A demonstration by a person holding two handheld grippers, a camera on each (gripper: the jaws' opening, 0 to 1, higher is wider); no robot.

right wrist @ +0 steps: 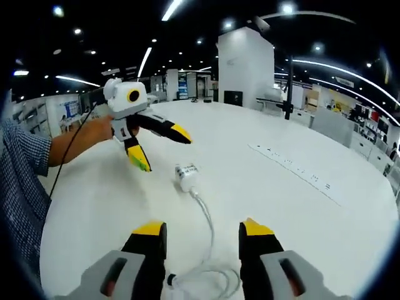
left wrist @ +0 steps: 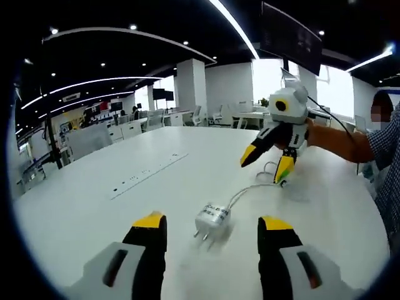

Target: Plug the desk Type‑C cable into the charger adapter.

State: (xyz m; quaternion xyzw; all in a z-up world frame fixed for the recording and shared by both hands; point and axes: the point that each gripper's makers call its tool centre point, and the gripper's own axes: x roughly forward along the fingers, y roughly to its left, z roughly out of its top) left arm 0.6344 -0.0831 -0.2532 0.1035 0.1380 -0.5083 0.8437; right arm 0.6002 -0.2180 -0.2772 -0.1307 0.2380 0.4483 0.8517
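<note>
A white charger adapter (left wrist: 212,220) lies on the white round table (left wrist: 94,206), prongs toward me, just ahead of my open left gripper (left wrist: 212,225) and in line with the gap between its jaws. A thin white cable (left wrist: 247,190) runs from it toward the right gripper (left wrist: 265,167), which hovers open over the cable's coiled part. In the right gripper view the adapter (right wrist: 185,175) lies farther off, and the cable (right wrist: 206,225) passes between the jaws of my open right gripper (right wrist: 202,228) to a coil (right wrist: 206,278) at the bottom. The left gripper (right wrist: 164,150) hangs open beside the adapter. The cable's end meets the adapter.
A recessed socket strip (left wrist: 147,175) (right wrist: 294,165) crosses the table. A person's arm in a checked sleeve (right wrist: 25,162) (left wrist: 387,150) holds the grippers. Desks, chairs and a white pillar (right wrist: 245,62) stand beyond the table's edge.
</note>
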